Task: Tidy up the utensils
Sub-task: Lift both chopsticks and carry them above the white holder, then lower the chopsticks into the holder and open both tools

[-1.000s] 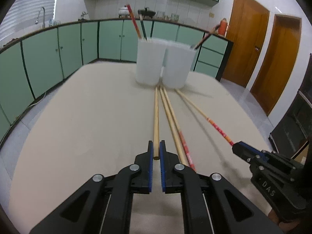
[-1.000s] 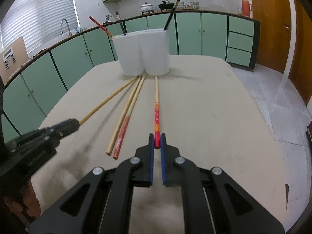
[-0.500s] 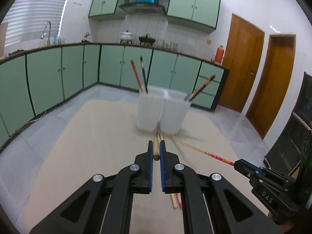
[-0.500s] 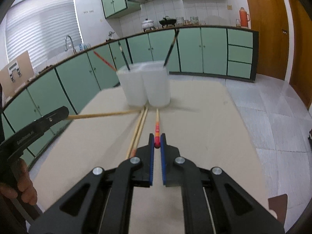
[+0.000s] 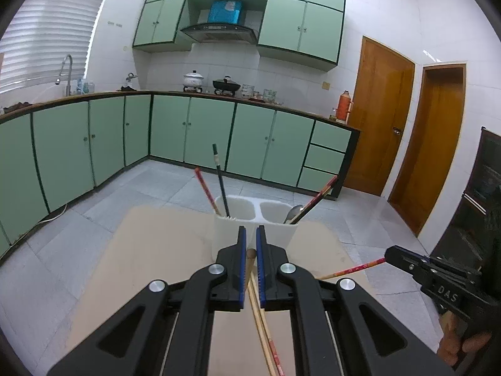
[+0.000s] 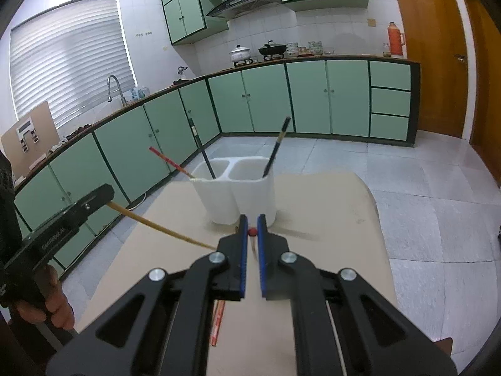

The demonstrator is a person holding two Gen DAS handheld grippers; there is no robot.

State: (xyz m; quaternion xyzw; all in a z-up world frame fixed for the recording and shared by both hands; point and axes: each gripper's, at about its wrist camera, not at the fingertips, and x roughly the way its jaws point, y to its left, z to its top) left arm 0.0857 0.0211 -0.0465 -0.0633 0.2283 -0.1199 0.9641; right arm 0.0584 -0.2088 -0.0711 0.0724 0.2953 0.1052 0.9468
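Left jaws: my left gripper (image 5: pixel 251 246) is clenched on a plain chopstick (image 6: pixel 156 225), lifted off the bench (image 5: pixel 156 250).
Right jaws: my right gripper (image 6: pixel 252 232) is clenched on a red chopstick (image 5: pixel 350 270), also raised.
Holder: the white holder (image 6: pixel 241 194) stands far on the bench, sticks in both cups.
Loose: two chopsticks (image 5: pixel 266 329) lie near, under my left jaws.
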